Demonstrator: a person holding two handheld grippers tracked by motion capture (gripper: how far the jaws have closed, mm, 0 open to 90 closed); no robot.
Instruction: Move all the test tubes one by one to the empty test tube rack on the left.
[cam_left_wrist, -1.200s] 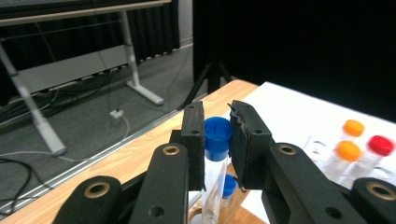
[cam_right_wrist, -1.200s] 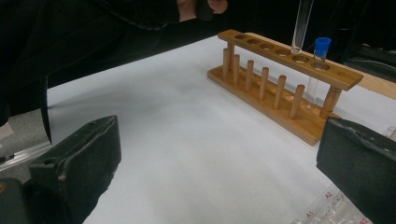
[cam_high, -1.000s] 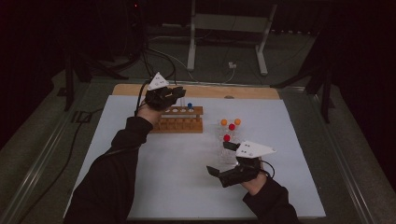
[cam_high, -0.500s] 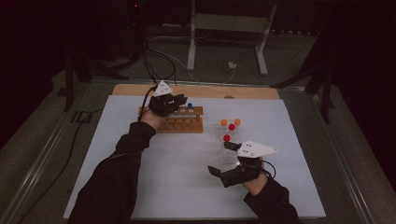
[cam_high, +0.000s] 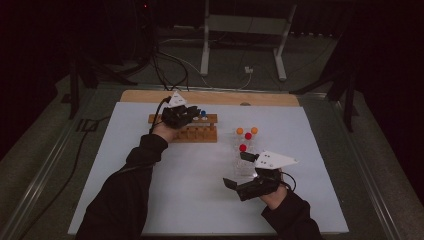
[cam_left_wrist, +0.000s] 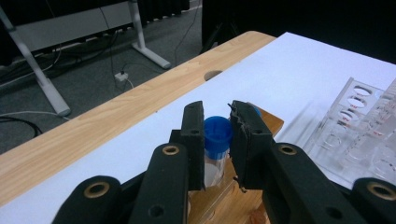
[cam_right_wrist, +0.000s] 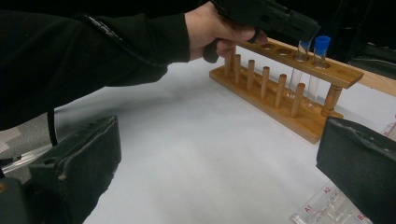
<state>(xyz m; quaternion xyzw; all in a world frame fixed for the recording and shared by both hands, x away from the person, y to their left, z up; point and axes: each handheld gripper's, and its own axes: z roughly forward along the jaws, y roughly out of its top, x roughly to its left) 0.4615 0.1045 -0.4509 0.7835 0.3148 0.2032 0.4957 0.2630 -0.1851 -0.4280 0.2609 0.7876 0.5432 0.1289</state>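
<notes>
While the left claw (cam_high: 192, 114) sits over the wooden rack (cam_high: 200, 134) at the far side of the white surface (cam_high: 165, 195), its two black jaws stand on either side of a blue-capped tube (cam_left_wrist: 217, 140). In the left gripper view the cap shows between the jaw tips, close to both; whether the pads actually press it I cannot tell, so clenched or merely bracketing stays open. The tube stands upright in the rack's top bar, directly below that claw. Beside it, on the side away from the left hand (cam_right_wrist: 212, 32), a second blue-capped tube (cam_right_wrist: 319, 60) stands in the next hole, seen in the right gripper view just past the left claw's tip. The right claw (cam_high: 236, 176) rests low near the person's side of the surface, well apart from the rack, its jaws spread wide and released, nothing between them. Just beyond the right claw stands a clear plastic rack (cam_high: 244, 162) carrying tubes with a red cap (cam_high: 243, 148) nearest it and two orange caps (cam_high: 240, 131) and another red one farther off, toward the wooden rack.
</notes>
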